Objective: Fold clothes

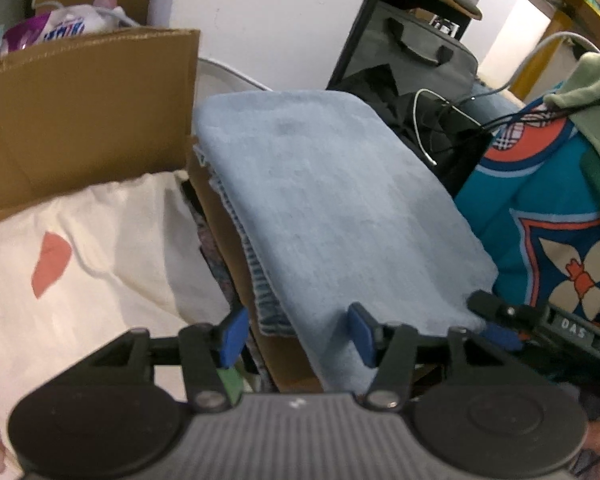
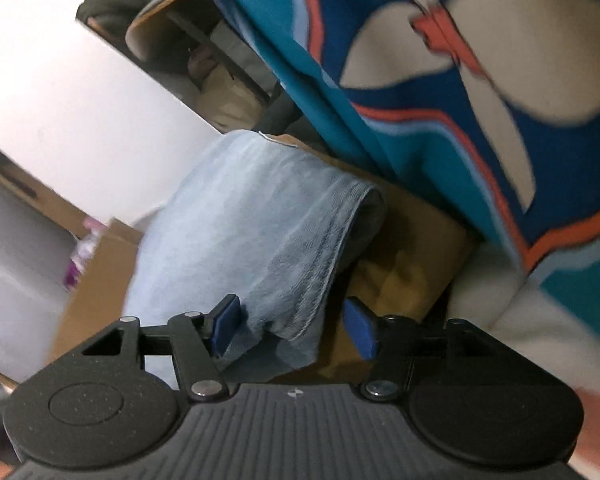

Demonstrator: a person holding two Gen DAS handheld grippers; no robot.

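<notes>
A folded light-blue denim garment (image 1: 332, 200) lies flat on brown cardboard (image 2: 412, 248). In the left wrist view my left gripper (image 1: 296, 334) is open at the garment's near edge. Its right pad rests over the cloth and its left pad stands clear of the frayed hem. The right gripper (image 1: 496, 320) shows at the garment's near right corner. In the right wrist view my right gripper (image 2: 293, 332) is open, and the corner of the garment (image 2: 260, 232) hangs loose between its blue pads, with a gap to the right pad.
An open cardboard box (image 1: 80, 100) with packets stands at the left, with a cream cloth (image 1: 100, 248) with a pink patch below it. A teal patterned garment (image 1: 540, 220) lies close on the right. A black bag with cables (image 1: 440, 128) sits behind.
</notes>
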